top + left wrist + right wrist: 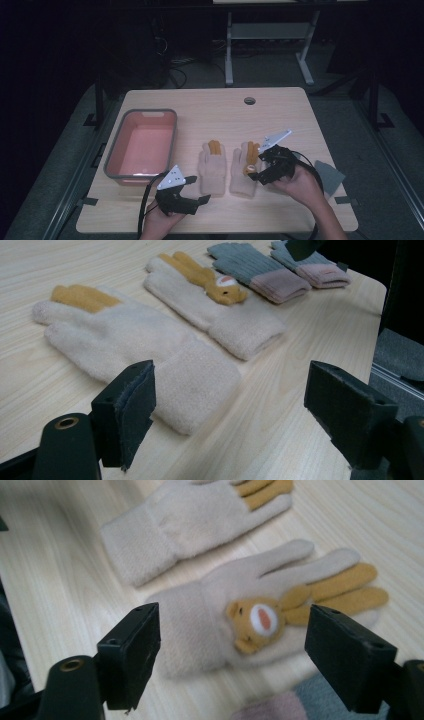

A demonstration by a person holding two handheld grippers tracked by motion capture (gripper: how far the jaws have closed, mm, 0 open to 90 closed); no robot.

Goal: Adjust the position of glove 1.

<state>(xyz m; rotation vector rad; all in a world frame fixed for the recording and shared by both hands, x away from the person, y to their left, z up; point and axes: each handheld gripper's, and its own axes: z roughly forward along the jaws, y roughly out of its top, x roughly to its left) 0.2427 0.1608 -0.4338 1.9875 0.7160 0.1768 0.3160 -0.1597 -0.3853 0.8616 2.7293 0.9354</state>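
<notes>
- Nearest the high view's camera, a person's two hands come in from the bottom edge, each holding a black two-jaw gripper over a pale wooden table (pixel 280 107).
- The left gripper (pixel 204 199) hovers at the near edge, just short of the cuff of the plain cream glove (pixel 212 167); its jaws stand wide apart with nothing between them.
- In the left gripper view, that glove's cuff (pixel 192 385) lies just beyond the left jaw, mustard-yellow fingers pointing away.
- The right gripper (pixel 254 175) sits over the bear glove (pixel 244 172), tilted toward its cuff; its jaws stand wide and grip nothing.
- In the right gripper view, the bear glove (pixel 260 615) lies flat on the table between and beyond the two jaws, a small yellow bear face sewn on its back; the pads do not press on it.
- The two cream gloves lie side by side at the table's middle, fingers toward the far edge, close together.
- A pair of grey gloves with pink cuffs (pixel 260 270) lies past the cream pair in the left gripper view.
- A pink bin with a grey rim (pixel 116 150) stands at the table's left.
- A round cable hole (pixel 249 100) marks the far edge.
</notes>
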